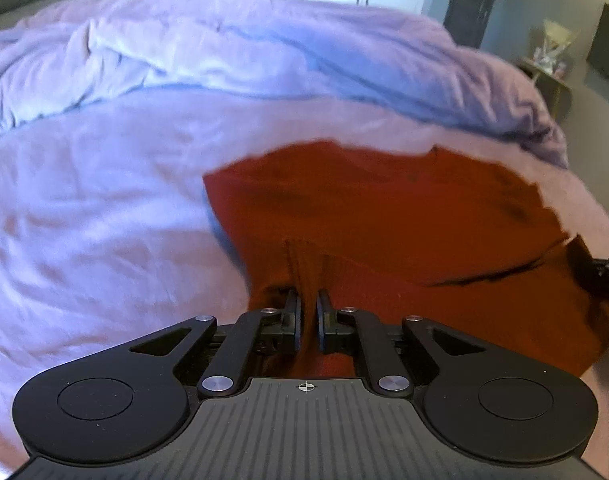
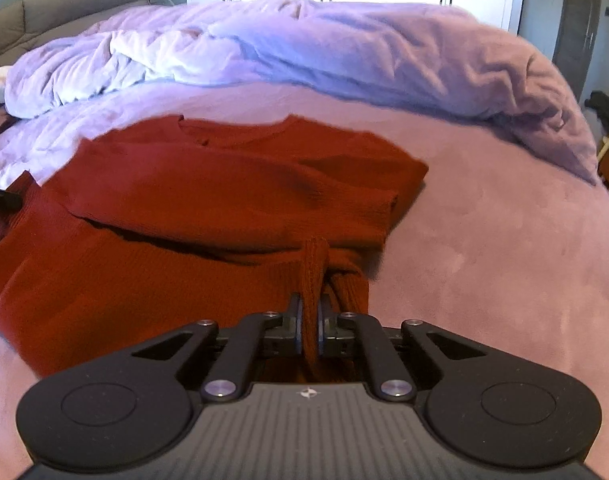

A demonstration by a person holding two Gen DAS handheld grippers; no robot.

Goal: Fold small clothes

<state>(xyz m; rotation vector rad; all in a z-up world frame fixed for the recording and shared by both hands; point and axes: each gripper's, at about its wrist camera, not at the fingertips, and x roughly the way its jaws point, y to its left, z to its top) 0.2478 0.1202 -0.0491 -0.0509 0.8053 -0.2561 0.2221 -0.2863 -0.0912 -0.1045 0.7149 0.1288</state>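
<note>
A rust-red knit sweater (image 2: pixel 208 200) lies on the pink bed cover, its sleeves folded across the body and its neckline at the far side. My left gripper (image 1: pixel 308 300) is shut on a pinch of the ribbed hem at the sweater's (image 1: pixel 384 208) near left corner. At the near right corner my right gripper (image 2: pixel 309 300) is shut on a bunched fold of the same hem. The right gripper's tip (image 1: pixel 608 272) shows at the far right edge of the left wrist view; the left gripper's tip (image 2: pixel 0 198) shows at the left edge of the right wrist view.
A rumpled lilac duvet (image 2: pixel 304 48) is heaped across the far half of the bed. Bare pink cover (image 2: pixel 504 260) stretches to the right of the sweater. A grey headboard (image 2: pixel 64 0) stands at the far left, a small side table (image 1: pixel 552 76) at the far right.
</note>
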